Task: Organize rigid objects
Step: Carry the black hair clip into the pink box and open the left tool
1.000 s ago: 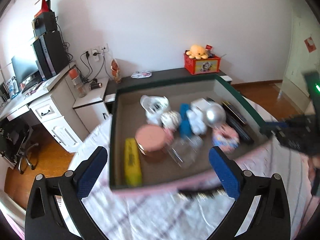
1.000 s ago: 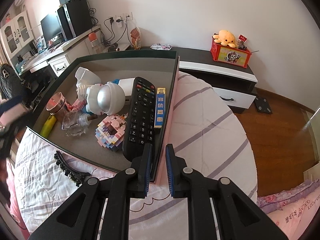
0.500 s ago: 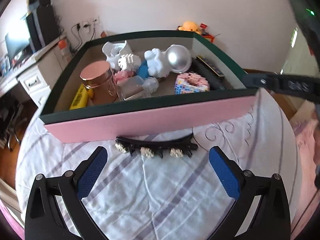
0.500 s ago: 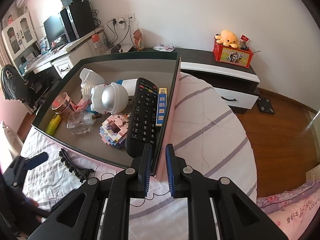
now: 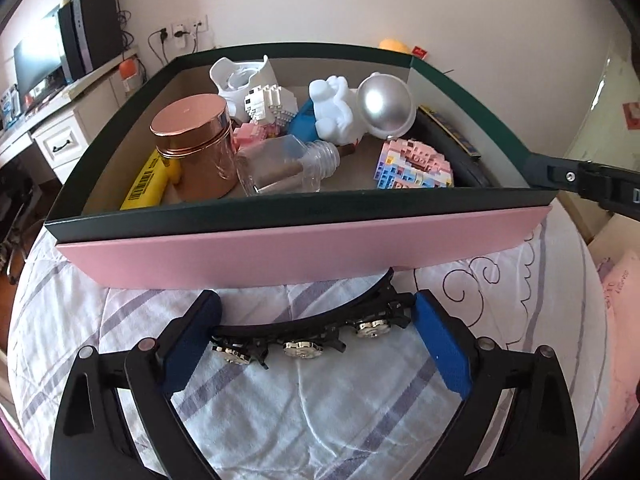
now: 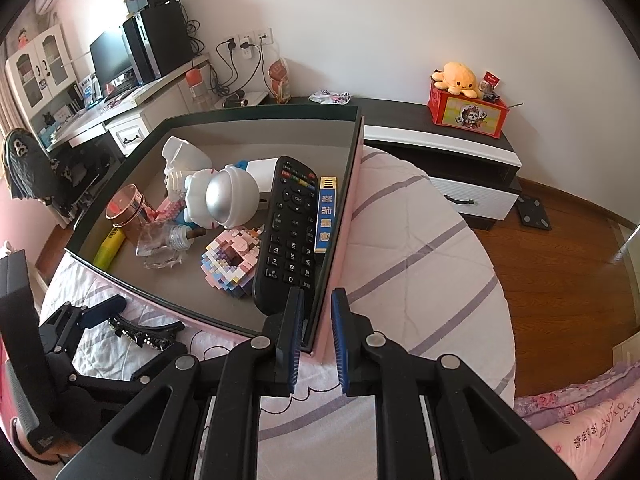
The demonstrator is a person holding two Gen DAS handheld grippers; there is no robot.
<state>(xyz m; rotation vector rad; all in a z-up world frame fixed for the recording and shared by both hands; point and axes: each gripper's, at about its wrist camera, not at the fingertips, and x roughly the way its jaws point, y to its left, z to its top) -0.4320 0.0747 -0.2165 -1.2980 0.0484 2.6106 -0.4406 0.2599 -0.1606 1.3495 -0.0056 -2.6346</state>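
So we've got a black hair clip with three shiny studs lying on the white checked bedspread, just in front of the pink outer wall of the box. Our left gripper sits low over it with the blue pads either side of the clip's ends, and the jaws are closing in on it. The left pad looks right up against the clip's end, the right one is just beside the other end, but we can't say it's actually squeezed yet.

Our right gripper is nearly shut, fingers straddling the box's right wall near the front corner and clamped on it.

Inside the box, green rim and grey floor, it's a proper jumble: a rose-gold tin at the left with a yellow tube lying beside it, a clear glass bottle on its side, a white astronaut figure with a silver visor, and a pastel brick model. From the right wrist view we also see a black remote control lying along the right wall, with a narrow blue box squeezed between it and the wall.
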